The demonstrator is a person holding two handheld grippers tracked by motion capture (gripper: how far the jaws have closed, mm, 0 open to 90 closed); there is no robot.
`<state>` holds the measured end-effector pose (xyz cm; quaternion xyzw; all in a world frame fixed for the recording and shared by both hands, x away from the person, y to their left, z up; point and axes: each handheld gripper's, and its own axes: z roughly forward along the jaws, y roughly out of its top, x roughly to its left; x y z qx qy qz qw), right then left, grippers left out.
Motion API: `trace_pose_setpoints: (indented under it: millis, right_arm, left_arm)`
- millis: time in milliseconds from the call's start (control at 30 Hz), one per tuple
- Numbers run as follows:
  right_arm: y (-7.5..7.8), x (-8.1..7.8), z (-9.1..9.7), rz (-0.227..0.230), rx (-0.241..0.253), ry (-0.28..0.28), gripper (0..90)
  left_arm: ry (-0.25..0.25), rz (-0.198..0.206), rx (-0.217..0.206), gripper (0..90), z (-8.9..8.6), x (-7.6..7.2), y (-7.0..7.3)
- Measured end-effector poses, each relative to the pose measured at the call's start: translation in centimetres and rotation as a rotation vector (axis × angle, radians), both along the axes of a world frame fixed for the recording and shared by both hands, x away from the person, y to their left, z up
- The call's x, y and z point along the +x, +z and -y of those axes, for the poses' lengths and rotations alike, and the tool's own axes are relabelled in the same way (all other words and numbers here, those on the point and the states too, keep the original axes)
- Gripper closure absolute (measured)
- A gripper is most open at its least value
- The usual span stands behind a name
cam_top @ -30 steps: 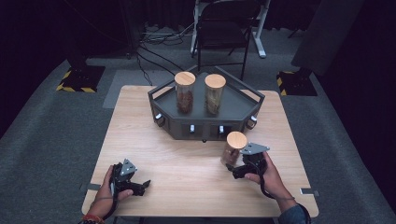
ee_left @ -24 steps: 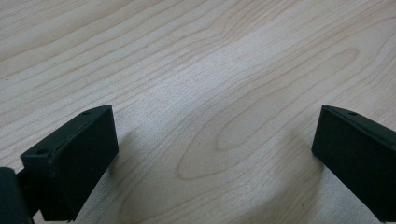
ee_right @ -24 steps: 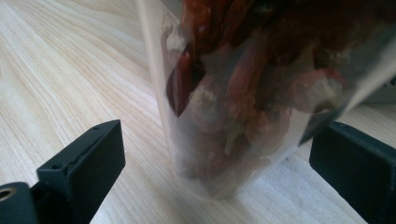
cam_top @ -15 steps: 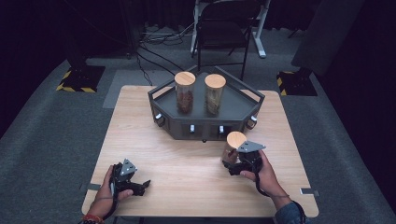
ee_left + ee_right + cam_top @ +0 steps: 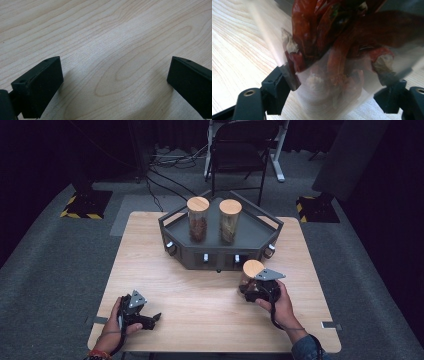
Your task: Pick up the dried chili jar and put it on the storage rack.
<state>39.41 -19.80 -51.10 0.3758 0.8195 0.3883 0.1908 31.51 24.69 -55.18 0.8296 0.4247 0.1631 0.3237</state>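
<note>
One jar (image 5: 332, 62): clear glass, wooden lid, dried red chillies inside | place: upright on table (image 5: 200, 285), just in front of tray (image 5: 255, 237) | right gripper (image 5: 252, 287): jaws just closed, clamped on jar | left gripper (image 5: 112, 85): jaws apart, nothing between.

We see the jar (image 5: 342, 62) cut off at the top, and its glass hides 1 black pad (image 5: 387, 80).
</note>
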Motion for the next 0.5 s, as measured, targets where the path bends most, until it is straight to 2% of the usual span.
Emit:
trace_pose_setpoints:
  millis: [500]
  right_arm:
    - [0.1, -0.08, -0.05, -0.01, 0.006, -0.014, 25.6]
  left_arm:
    - [0.0, 0.0, -0.001, 0.2, 0.0, 0.0, 0.0]
